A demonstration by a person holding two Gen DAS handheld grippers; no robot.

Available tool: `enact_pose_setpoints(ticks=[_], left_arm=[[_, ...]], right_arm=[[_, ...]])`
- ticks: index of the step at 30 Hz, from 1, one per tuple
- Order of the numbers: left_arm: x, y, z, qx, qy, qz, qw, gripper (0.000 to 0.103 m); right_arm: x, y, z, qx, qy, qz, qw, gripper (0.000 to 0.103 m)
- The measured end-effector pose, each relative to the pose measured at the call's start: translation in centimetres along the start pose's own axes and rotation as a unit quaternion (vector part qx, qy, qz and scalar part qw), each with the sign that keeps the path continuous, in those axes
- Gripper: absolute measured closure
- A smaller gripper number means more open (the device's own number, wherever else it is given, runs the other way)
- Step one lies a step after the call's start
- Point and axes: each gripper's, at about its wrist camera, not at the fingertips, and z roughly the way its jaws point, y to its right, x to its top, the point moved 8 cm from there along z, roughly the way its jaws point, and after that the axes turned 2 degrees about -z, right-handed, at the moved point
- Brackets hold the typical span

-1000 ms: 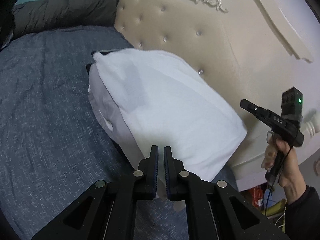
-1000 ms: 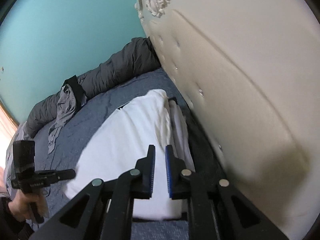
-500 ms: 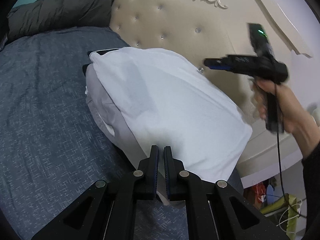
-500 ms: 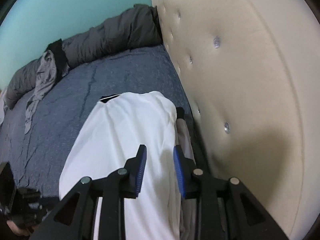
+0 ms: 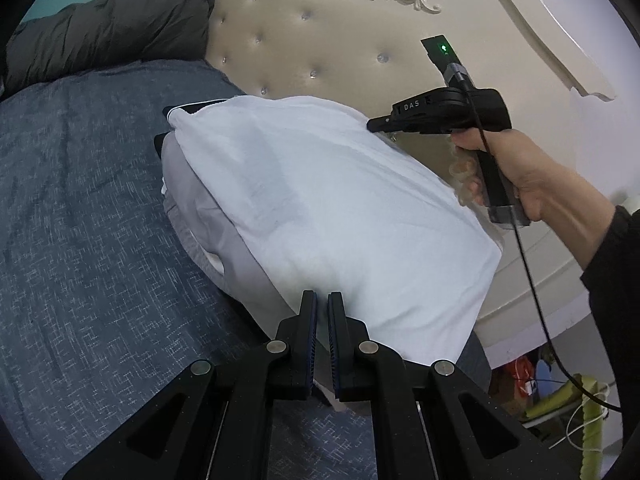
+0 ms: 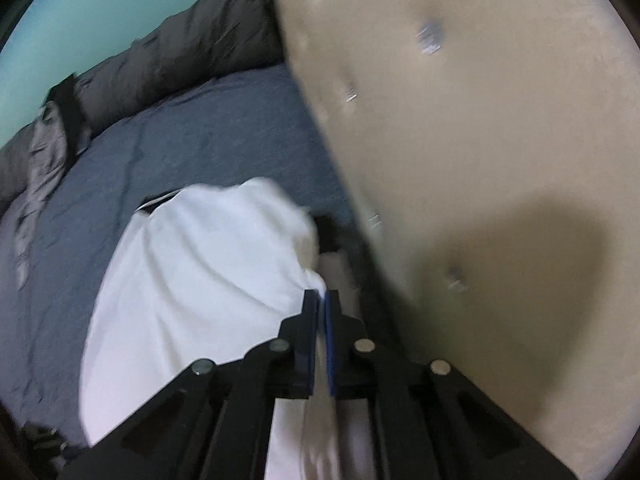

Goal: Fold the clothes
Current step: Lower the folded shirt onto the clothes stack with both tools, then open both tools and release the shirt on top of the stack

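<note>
A folded white garment (image 5: 320, 200) lies on top of a small pile of paler clothes (image 5: 200, 216) on the blue bed, close to the headboard. My left gripper (image 5: 322, 300) is shut at the garment's near edge, with white cloth running in between its fingers. Held in a person's hand, my right gripper (image 5: 374, 125) reaches the garment's far edge beside the headboard. In the right wrist view the right gripper (image 6: 321, 298) is shut, and the white garment (image 6: 200, 280) is pinched between its pads. That view is blurred.
The tufted cream headboard (image 5: 320, 52) stands right behind the pile. A rolled dark grey duvet (image 6: 180, 52) lies along the far side of the bed with a grey garment (image 6: 44, 148) draped on it. Blue sheet (image 5: 80, 220) spreads to the left. Clutter (image 5: 560, 392) sits on the floor.
The right gripper swung in from beside the bed to the garment's edge by the headboard, tilted down, opened briefly and shut on the cloth. The left gripper stayed put, shut.
</note>
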Motion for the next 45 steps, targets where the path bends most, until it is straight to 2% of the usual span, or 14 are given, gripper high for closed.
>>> enact_pose_setpoints(ticks=[5,8,12,15,17,20,24,28,31,36,40,45], left_arm=[[0.0,-0.2,0.0,-0.001,0.001,-0.002,1.0,0.097],[0.0,-0.2,0.0,0.0,0.001,-0.003,1.0,0.097],[0.1,-0.2,0.1,0.001,0.001,-0.005,1.0,0.097],[0.1,-0.2,0.0,0.004,0.0,-0.004,1.0,0.097],[0.1,-0.2,0.0,0.007,-0.002,0.0,1.0,0.097],[0.1,-0.3,-0.2,0.009,-0.006,-0.002,0.9999,0.097],[0.3,-0.1,-1.1,0.01,0.001,-0.005,0.9999,0.097],[0.4,0.6,-1.7,0.002,0.006,-0.006,1.0,0.097],[-0.2,1.2,-1.2,0.004,-0.013,0.002,0.9999,0.097],[-0.3,1.4,-1.9,0.01,-0.014,-0.005,0.9998,0.097],[-0.1,1.9,-2.9,0.012,-0.006,-0.006,0.9999,0.097],[-0.3,3.8,-3.0,0.009,-0.007,0.012,0.9999,0.097]], right_arm=[[-0.5,0.1,0.9,-0.043,-0.008,-0.014,0.999,0.1],[-1.0,-0.2,1.4,-0.033,-0.016,-0.015,0.999,0.1],[-0.8,-0.3,0.0,-0.008,0.013,-0.009,1.0,0.098],[-0.8,0.7,-1.9,-0.018,0.041,0.005,0.999,0.094],[-0.8,0.6,-3.4,-0.008,0.063,0.01,0.998,0.094],[-1.6,-0.4,-5.4,0.055,0.082,0.015,0.995,0.094],[-5.0,-2.4,-6.2,0.087,0.045,-0.017,0.995,0.094],[-8.6,-3.1,-7.1,0.101,0.03,-0.038,0.994,0.094],[-10.9,-2.3,-6.6,0.061,0.02,-0.057,0.996,0.094],[-11.7,-0.6,-8.3,0.094,0.054,0.025,0.994,0.094],[-12.0,-1.2,-11.2,0.092,0.099,0.022,0.991,0.094],[-13.5,-2.1,-11.9,0.091,0.107,0.006,0.99,0.094]])
